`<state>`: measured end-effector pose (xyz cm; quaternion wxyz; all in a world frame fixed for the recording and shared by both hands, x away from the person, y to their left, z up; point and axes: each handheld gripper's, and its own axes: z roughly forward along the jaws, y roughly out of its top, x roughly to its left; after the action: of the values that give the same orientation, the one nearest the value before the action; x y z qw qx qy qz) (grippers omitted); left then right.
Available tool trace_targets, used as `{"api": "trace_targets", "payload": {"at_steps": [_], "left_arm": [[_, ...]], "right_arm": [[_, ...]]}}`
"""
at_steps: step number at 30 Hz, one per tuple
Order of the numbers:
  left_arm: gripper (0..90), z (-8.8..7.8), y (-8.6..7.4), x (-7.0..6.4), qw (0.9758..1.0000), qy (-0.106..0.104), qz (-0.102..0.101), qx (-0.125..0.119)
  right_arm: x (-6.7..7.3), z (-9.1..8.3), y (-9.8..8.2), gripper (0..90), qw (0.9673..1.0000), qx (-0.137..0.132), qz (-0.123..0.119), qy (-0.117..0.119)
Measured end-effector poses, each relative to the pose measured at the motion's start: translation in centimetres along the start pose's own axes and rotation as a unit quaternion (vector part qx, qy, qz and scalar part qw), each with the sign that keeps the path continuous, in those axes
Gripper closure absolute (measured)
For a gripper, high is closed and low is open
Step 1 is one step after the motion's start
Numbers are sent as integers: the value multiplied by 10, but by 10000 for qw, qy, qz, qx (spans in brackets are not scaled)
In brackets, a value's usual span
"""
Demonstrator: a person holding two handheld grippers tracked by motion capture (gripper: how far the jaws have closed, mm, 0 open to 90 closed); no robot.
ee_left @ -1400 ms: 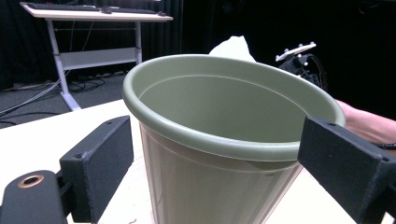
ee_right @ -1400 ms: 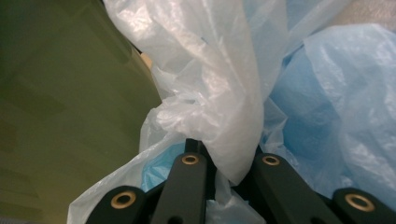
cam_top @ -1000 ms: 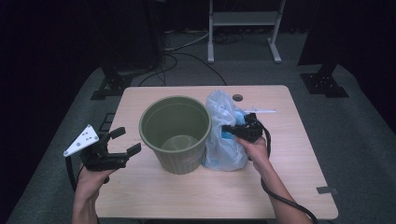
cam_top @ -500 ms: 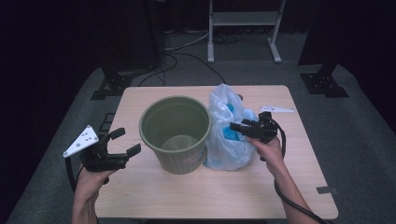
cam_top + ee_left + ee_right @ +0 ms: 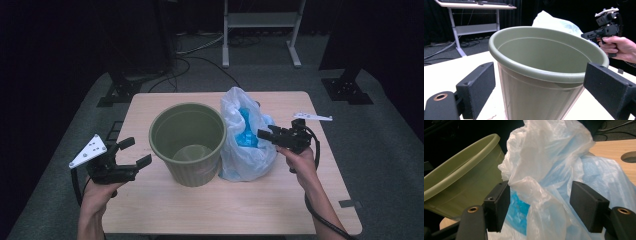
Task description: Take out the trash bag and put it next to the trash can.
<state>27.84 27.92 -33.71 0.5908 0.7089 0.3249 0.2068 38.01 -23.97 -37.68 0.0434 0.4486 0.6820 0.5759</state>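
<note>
On a pale wooden table [image 5: 165, 210], the left gripper [image 5: 131, 159] is held level with its black jaws spread wide and empty, aimed at the ribbed, round olive-green plastic bin [image 5: 187, 142] standing just ahead of them. Touching the bin's far side slumps a crinkled translucent white plastic bag [image 5: 245, 150] with something blue inside. The right gripper [image 5: 264, 134], held level in a raised hand [image 5: 298, 159], points at the bag; its jaws have just been opening and now straddle a loose fold without pinching it.
</note>
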Motion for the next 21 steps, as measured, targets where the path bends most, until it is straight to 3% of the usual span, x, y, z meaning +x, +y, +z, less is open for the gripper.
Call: {"api": "trace_targets", "payload": {"at_steps": [6,12,21], "left_arm": [[92,0,0,0,10000,0,-4,9],[92,0,-1,0,10000,10,-17,10],[92,0,-2,3,10000,42,-46,20]], "right_arm": [[-3,-10,-1,310,10000,-72,21,4],[-4,-27,-3,302,9995,-265,77,154],[-12,-48,-18,301,9989,-421,200,80]]}}
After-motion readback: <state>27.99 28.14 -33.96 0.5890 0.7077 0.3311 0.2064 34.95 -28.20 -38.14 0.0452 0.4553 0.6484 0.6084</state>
